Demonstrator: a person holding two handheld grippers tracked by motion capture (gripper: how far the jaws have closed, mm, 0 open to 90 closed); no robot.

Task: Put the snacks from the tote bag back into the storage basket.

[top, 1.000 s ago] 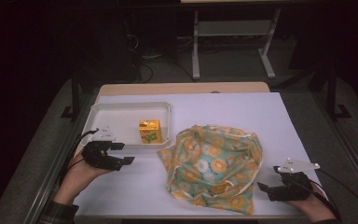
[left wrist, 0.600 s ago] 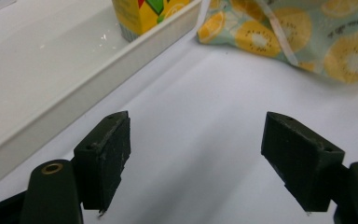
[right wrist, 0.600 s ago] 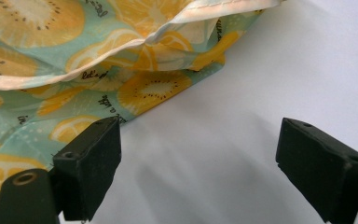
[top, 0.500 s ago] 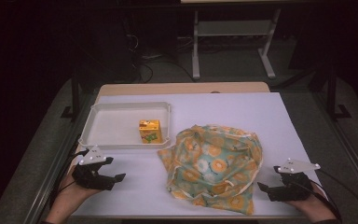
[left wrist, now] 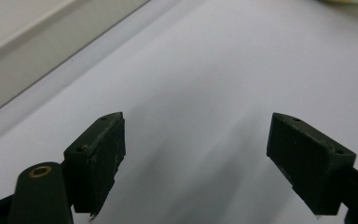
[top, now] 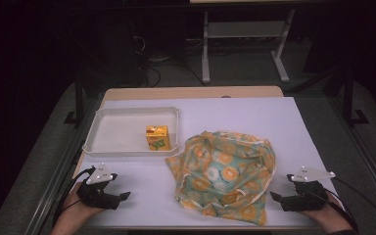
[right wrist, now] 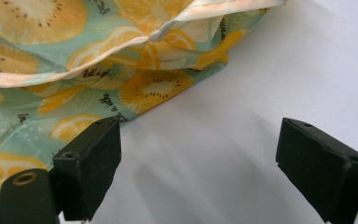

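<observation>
jaws apart on both grippers, one fruit-print bag [top: 223, 175], one tray [top: 112, 132], one carton [top: 157, 137]

The right gripper [right wrist: 198, 172] hangs with jaws spread wide over the white table [right wrist: 270, 79] — beside a citrus-print cloth [right wrist: 98, 70].

I see a table [top: 254, 117] with a white top. A pale tray [top: 127, 111] lies on it at the far left. A cloth bag [top: 223, 178] with orange fruit pictures lies near the middle, just right of the tray. My two grippers rest at the near corners.
</observation>
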